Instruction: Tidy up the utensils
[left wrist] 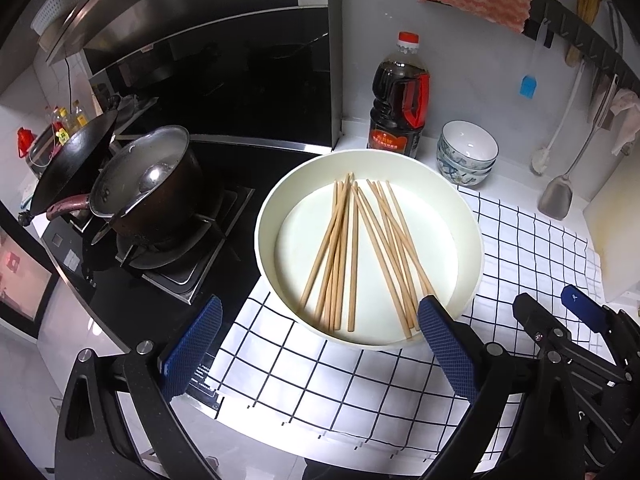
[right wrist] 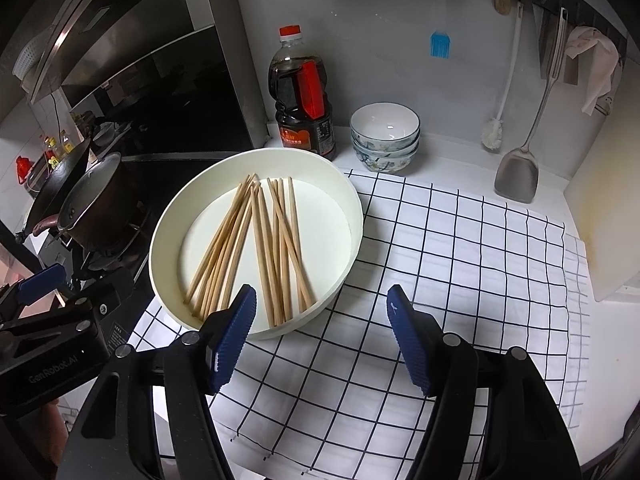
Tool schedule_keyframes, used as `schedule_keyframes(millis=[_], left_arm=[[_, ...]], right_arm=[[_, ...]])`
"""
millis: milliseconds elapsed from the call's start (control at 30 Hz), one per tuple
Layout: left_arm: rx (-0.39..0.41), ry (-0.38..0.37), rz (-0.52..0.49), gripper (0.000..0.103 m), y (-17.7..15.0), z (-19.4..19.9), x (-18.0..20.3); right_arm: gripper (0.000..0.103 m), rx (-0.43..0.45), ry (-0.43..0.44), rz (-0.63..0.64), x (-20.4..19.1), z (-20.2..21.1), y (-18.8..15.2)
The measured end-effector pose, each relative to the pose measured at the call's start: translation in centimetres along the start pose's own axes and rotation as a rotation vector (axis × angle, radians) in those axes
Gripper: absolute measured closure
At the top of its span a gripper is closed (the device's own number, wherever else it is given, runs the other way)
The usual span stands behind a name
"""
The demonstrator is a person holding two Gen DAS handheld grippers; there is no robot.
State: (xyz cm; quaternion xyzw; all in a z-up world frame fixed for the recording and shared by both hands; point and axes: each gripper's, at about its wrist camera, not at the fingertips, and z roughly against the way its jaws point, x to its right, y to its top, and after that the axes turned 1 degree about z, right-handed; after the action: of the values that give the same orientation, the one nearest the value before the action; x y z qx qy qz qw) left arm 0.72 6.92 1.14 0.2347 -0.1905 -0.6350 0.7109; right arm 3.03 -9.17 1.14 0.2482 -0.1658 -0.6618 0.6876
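Several wooden chopsticks [left wrist: 354, 252] lie loose and fanned in a round white basin [left wrist: 472, 224] on a white checked cloth [left wrist: 312, 384]. My left gripper [left wrist: 320, 308] is open and empty, held above the basin's near rim. In the right wrist view the chopsticks [right wrist: 256, 244] lie in the basin [right wrist: 356, 216] ahead and left. My right gripper [right wrist: 322, 298] is open and empty, above the cloth [right wrist: 460, 264] just right of the basin's near edge. The right gripper's arm also shows in the left wrist view [left wrist: 576, 312].
A soy sauce bottle [right wrist: 304, 96] and stacked bowls [right wrist: 386, 136] stand behind the basin. A pot [left wrist: 148, 184] and wok [left wrist: 72, 164] sit on the stove at left. A spatula [right wrist: 518, 176], brush and cloths hang on the right wall. A white board [right wrist: 608, 216] leans at right.
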Motion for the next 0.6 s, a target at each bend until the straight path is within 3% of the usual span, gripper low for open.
schedule_keyframes(millis=[600], left_arm=[[-0.016, 0.021, 0.006, 0.006, 0.21, -0.11, -0.62]], right_arm=[[0.038, -0.002, -0.001, 0.011, -0.86, -0.17, 0.1]])
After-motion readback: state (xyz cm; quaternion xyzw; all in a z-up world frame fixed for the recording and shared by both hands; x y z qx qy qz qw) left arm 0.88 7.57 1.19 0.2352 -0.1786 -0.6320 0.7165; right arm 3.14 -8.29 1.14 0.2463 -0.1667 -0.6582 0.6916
